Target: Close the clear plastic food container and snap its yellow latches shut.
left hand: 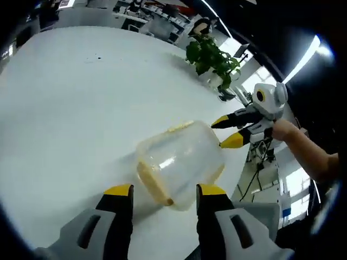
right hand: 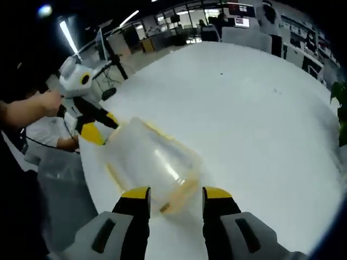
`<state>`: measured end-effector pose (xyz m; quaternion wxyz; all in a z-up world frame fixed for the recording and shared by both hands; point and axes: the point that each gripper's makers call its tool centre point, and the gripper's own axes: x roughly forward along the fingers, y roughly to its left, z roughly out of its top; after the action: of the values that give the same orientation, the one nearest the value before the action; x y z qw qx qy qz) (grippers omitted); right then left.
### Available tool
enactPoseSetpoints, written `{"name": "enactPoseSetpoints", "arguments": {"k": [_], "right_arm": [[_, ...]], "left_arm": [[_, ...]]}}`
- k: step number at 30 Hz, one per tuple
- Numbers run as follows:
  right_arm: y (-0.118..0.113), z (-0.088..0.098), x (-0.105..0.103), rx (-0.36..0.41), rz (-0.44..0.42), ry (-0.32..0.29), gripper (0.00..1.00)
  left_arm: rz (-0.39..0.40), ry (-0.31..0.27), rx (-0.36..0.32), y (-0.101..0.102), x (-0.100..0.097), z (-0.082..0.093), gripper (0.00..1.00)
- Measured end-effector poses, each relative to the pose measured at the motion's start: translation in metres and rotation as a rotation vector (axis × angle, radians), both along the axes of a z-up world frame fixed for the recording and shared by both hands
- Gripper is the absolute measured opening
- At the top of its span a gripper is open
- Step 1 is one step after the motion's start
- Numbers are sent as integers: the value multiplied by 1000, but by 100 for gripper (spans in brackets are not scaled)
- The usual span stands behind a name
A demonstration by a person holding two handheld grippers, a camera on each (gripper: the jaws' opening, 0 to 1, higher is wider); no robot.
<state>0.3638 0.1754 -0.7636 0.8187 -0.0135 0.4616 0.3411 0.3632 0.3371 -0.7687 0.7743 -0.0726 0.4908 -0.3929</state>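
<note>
Container [left hand: 179,165] lies on the white table [left hand: 70,97], lid seemingly on. Left gripper [left hand: 165,190] and right gripper [right hand: 177,194] flank it, both wide. Next: press the yellow latch [left hand: 154,187] at 6 o'clock.

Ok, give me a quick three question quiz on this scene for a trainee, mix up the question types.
1. True or false: the clear plastic food container sits on a white table.
2. What stands at the table's far edge in the left gripper view? A) potted plant B) kettle C) laptop
3. Fill in: both tongs have ___ tips.

Key
1. True.
2. A, the potted plant.
3. Yellow: the left tongs and right tongs are both open, with the container between them.
</note>
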Motion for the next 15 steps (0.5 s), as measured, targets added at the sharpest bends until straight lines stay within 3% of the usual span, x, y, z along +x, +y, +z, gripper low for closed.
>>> {"name": "enactPoseSetpoints", "arguments": {"k": [5,13,15], "right_arm": [[-3,-6,0,-10,-44,-11,35],[5,-8,-5,69,-103,29,31],[5,-7,-5,68,-111,32,30]], "left_arm": [[40,-26,-11,-5,1,2,42],[37,-7,-6,-12,-6,-5,40],[32,-27,16,-10,-5,-6,36]]}}
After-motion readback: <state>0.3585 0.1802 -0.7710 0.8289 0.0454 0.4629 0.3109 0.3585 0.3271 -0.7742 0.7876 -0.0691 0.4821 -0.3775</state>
